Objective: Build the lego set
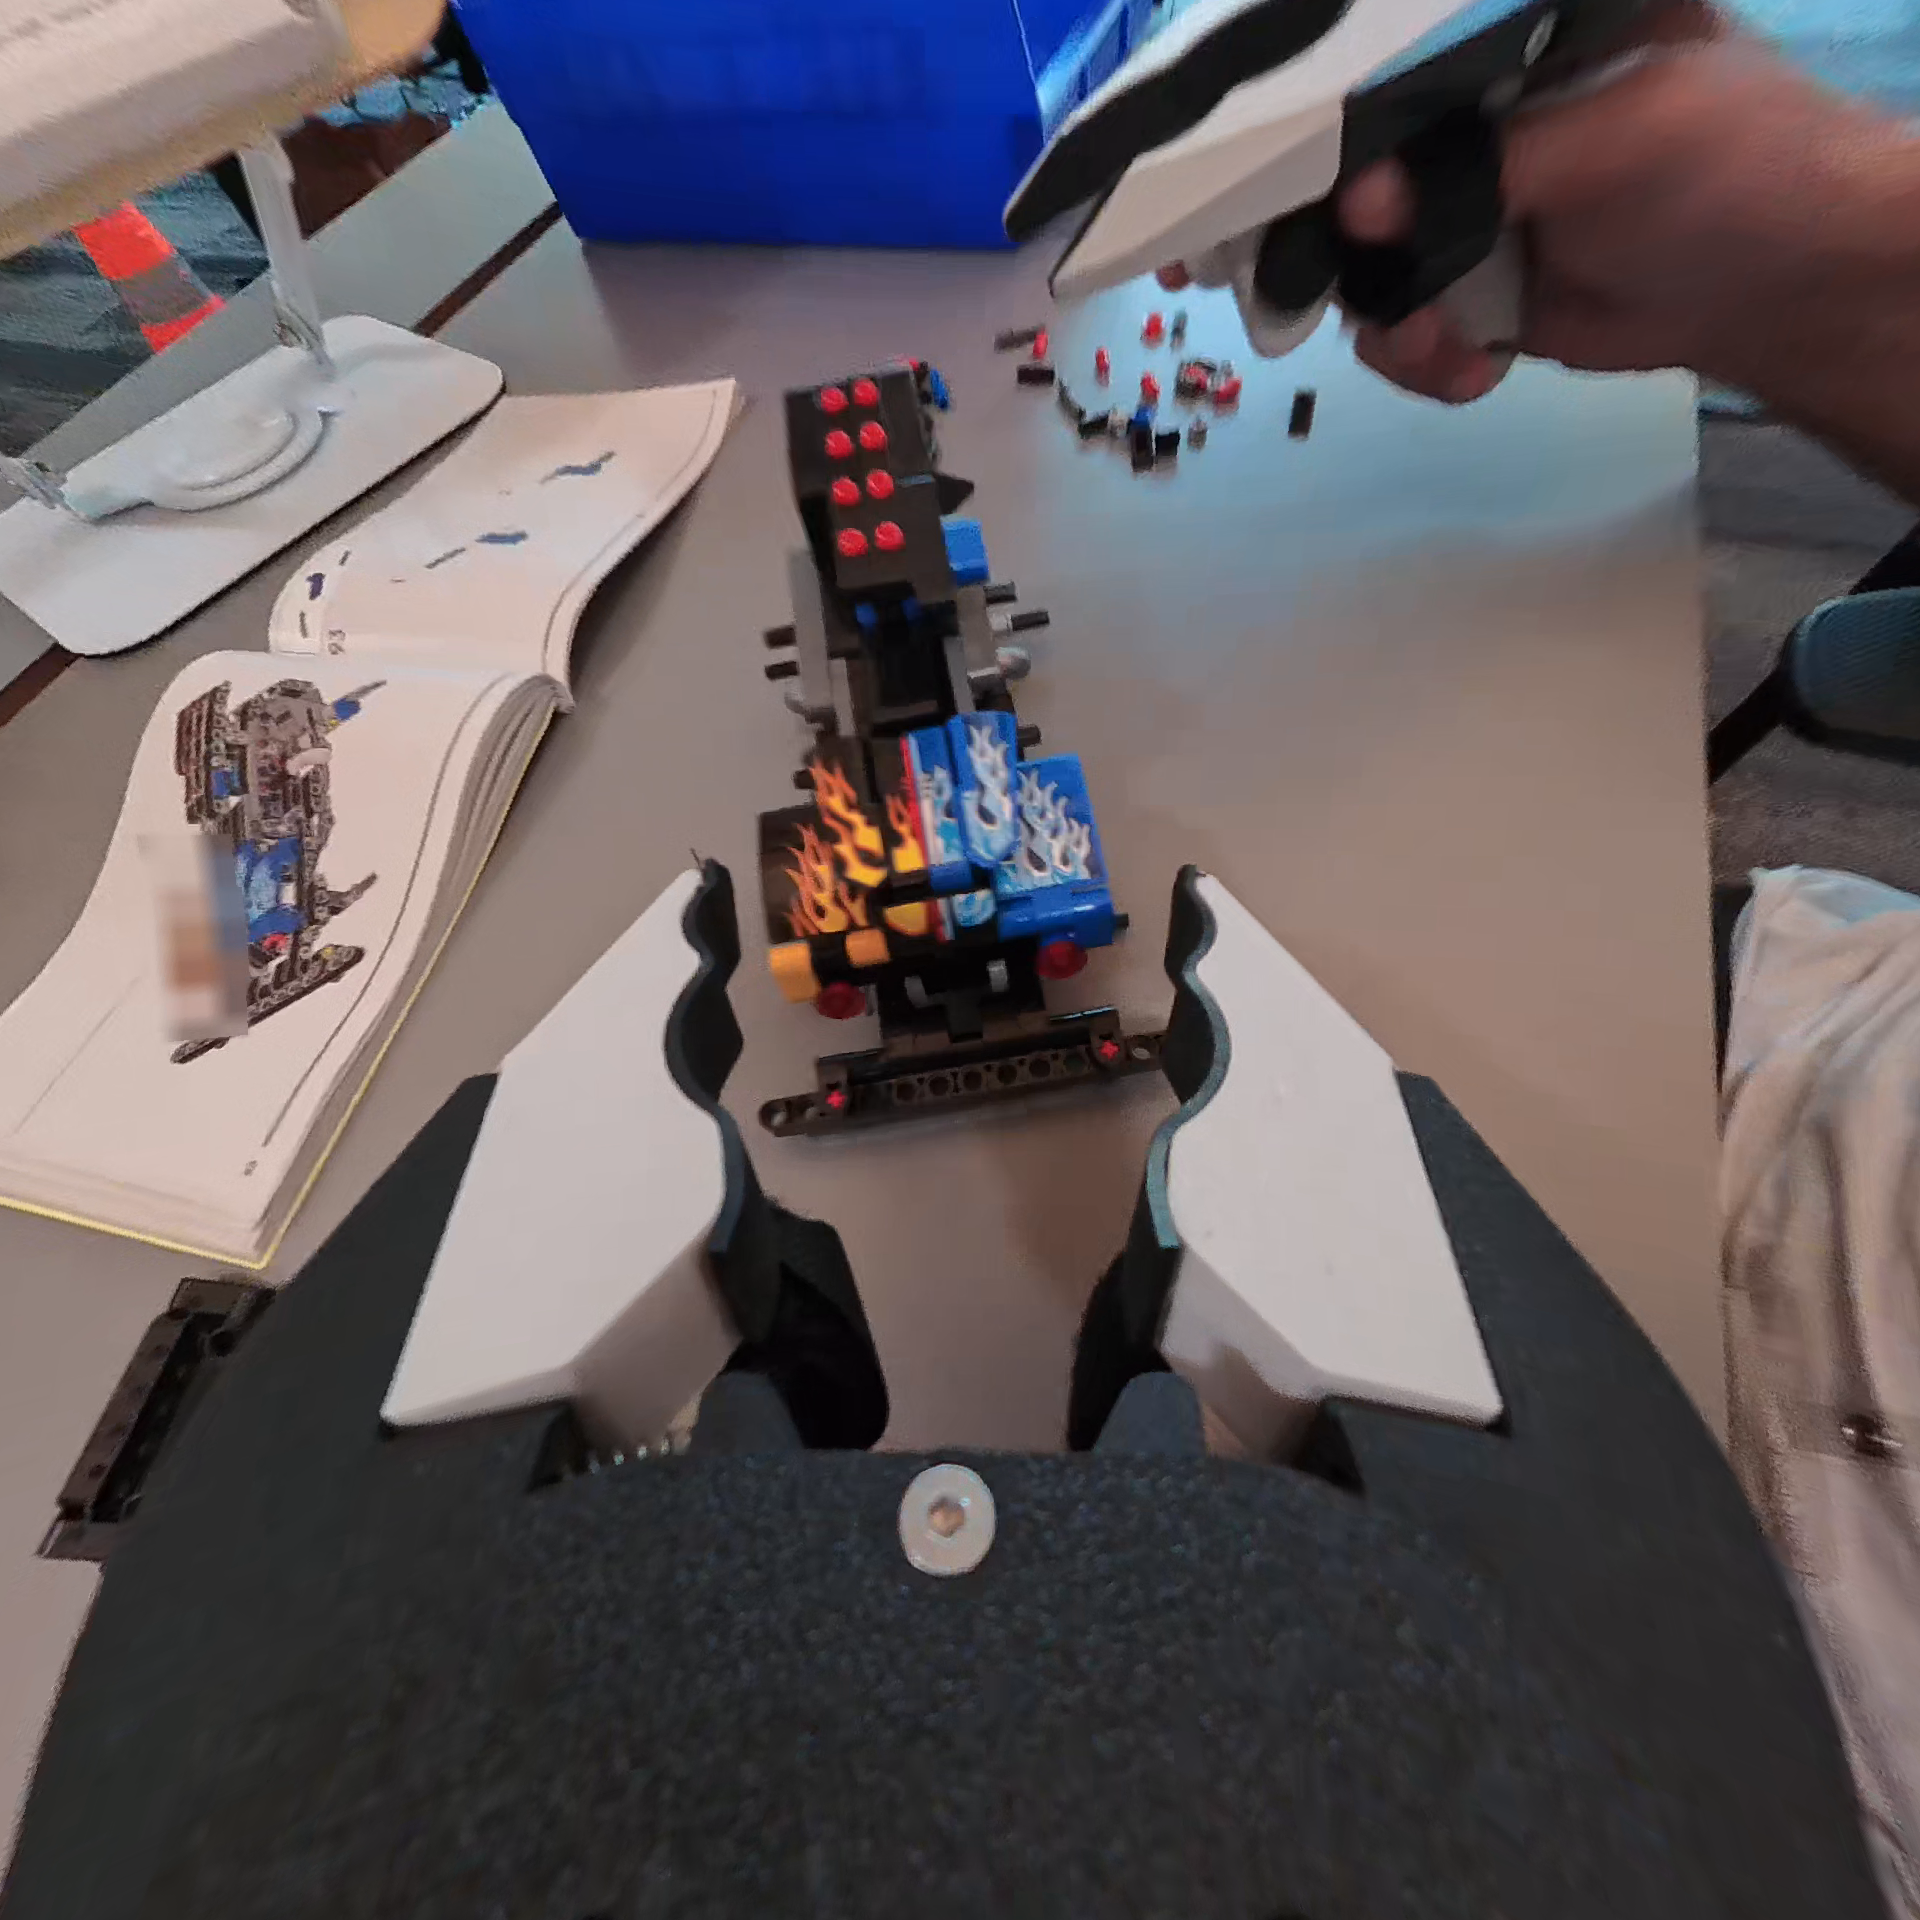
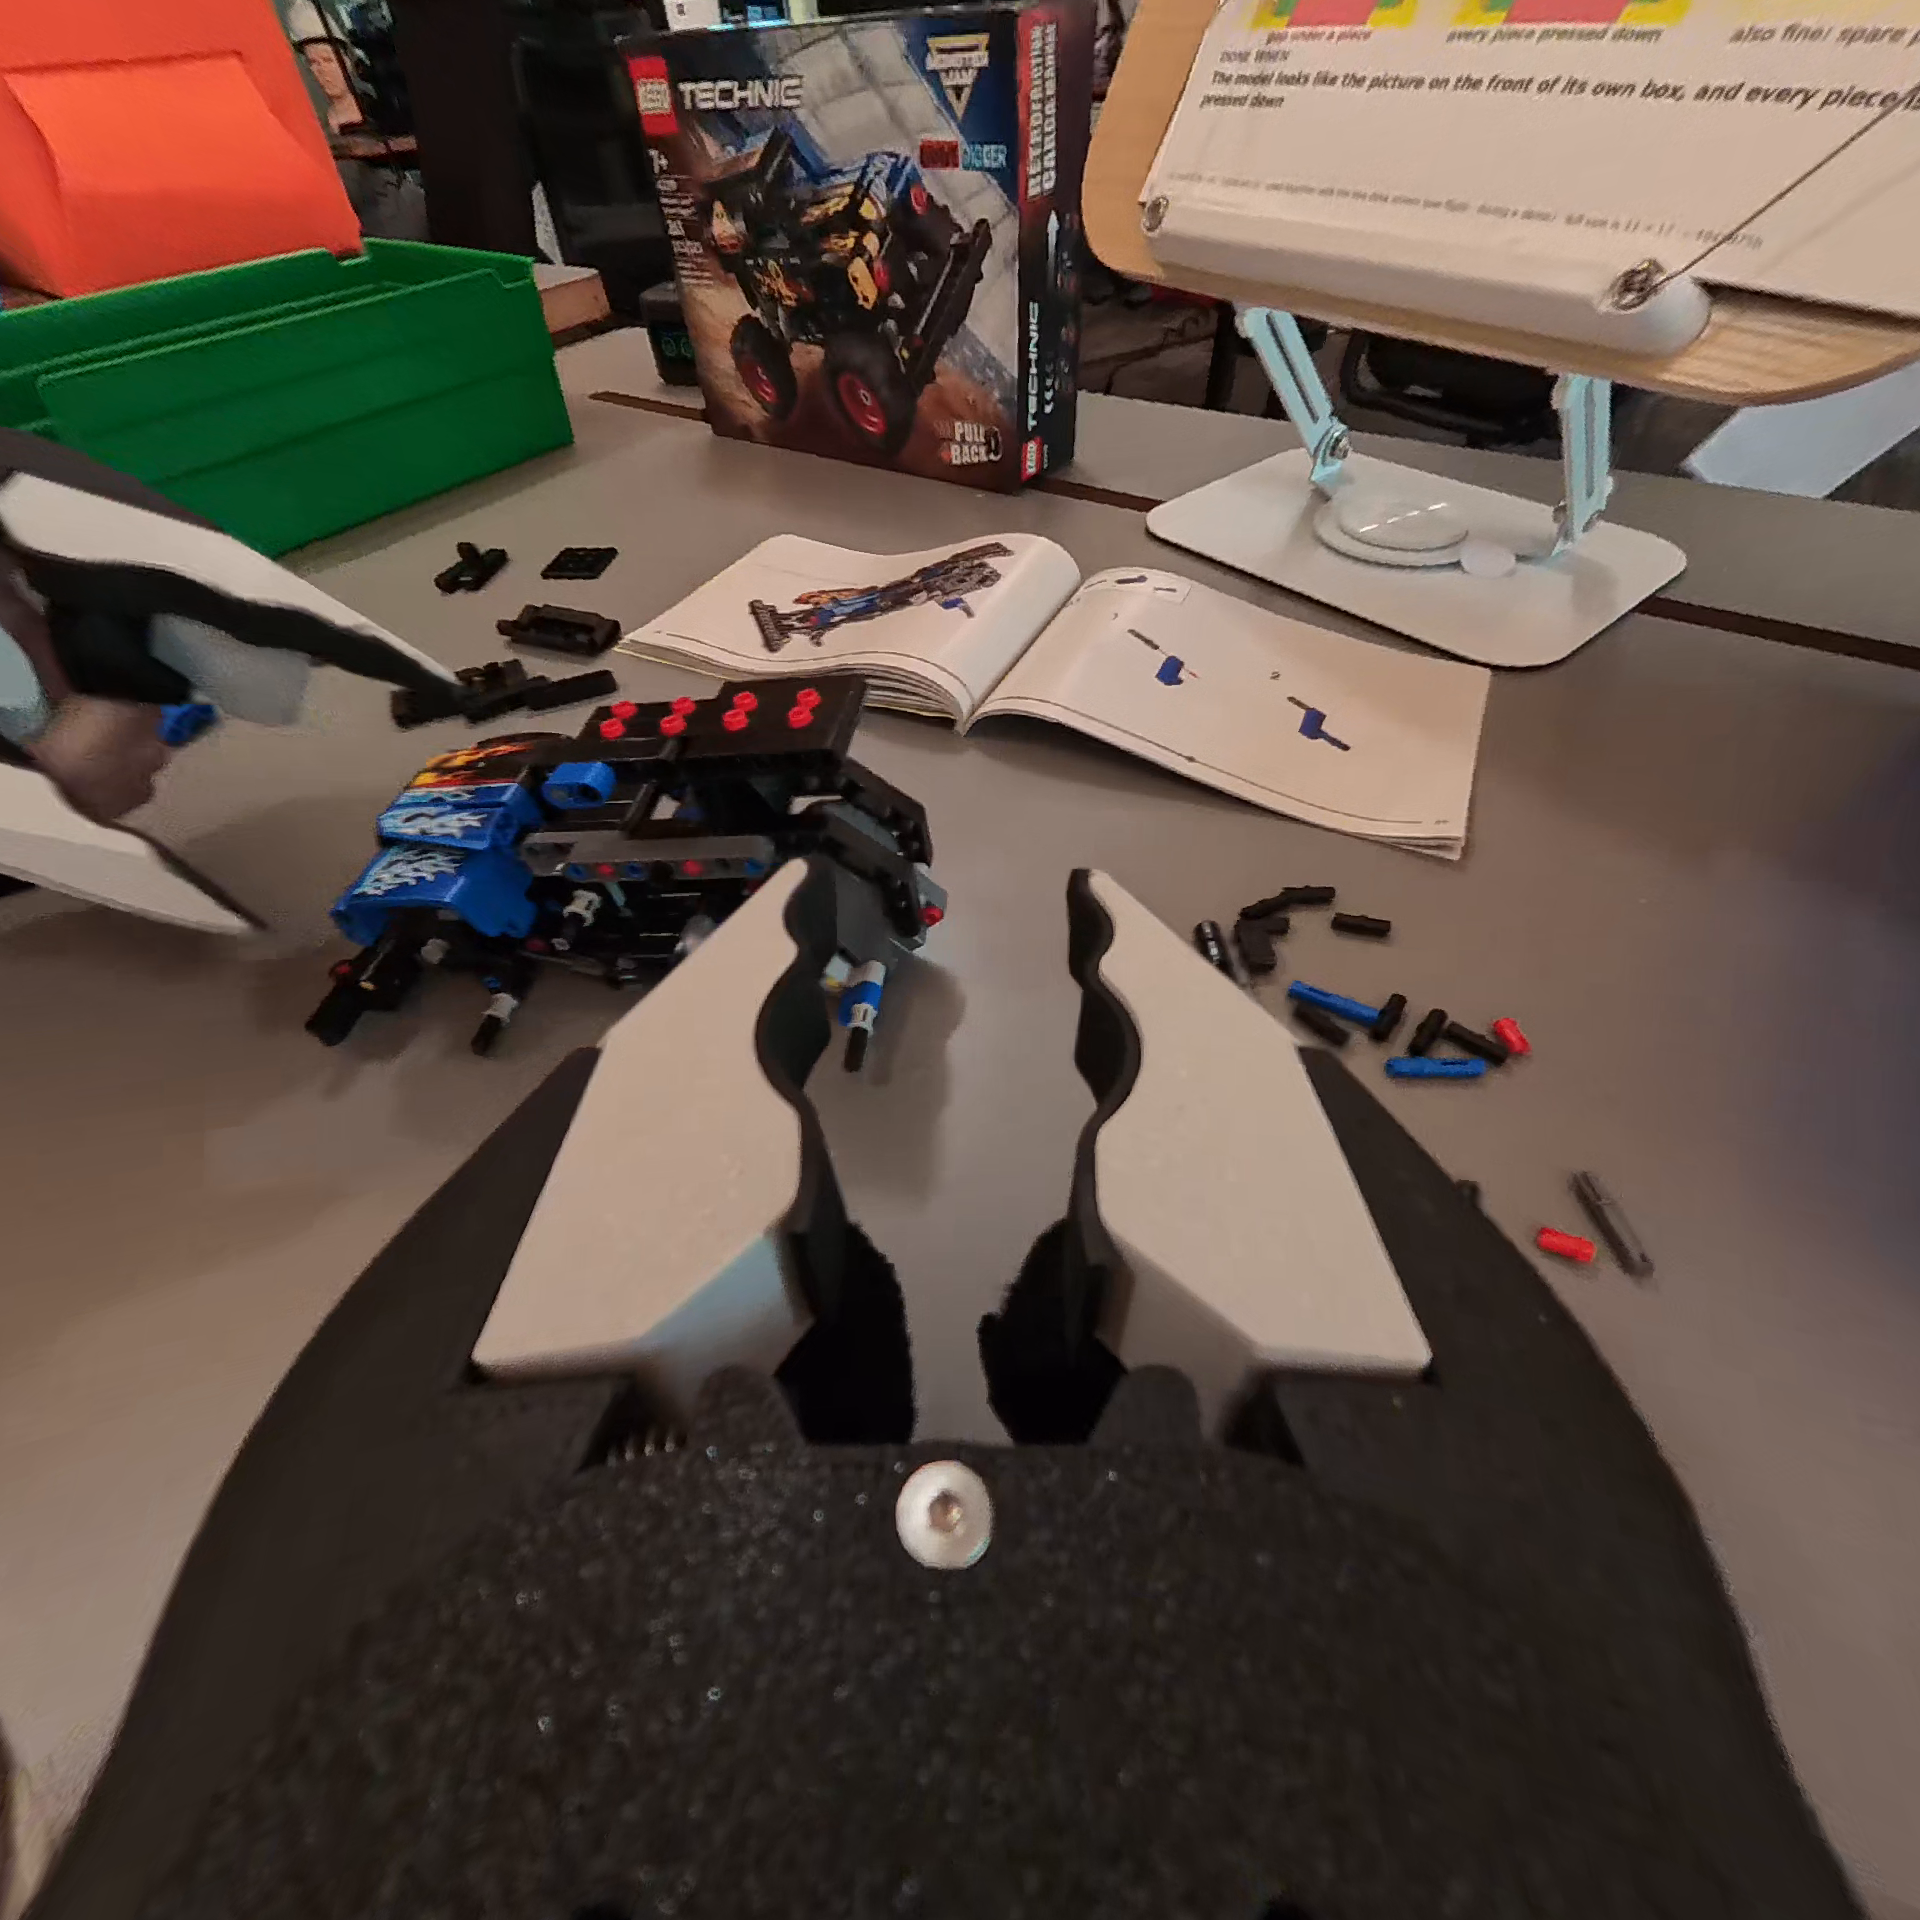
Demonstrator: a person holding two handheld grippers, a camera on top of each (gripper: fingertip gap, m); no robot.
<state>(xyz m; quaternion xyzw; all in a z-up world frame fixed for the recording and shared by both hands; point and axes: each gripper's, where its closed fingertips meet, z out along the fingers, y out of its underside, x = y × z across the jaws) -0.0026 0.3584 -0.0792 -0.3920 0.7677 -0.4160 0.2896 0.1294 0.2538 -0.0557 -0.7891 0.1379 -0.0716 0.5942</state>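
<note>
Presently, left gripper (image 1: 940, 977): spread empty, aimed at the truck chassis (image 1: 914, 769) for steadying.
Right gripper (image 2: 935, 935): parted, nothing held, near loose pins (image 2: 1392, 1018) on the counter (image 2: 1039, 1091).

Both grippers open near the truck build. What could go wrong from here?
1. The left hand-held gripper straddles the half-built truck; closing could knock its front black beam loose.
2. The right hand-held gripper could scatter the loose pins beside it.
</note>
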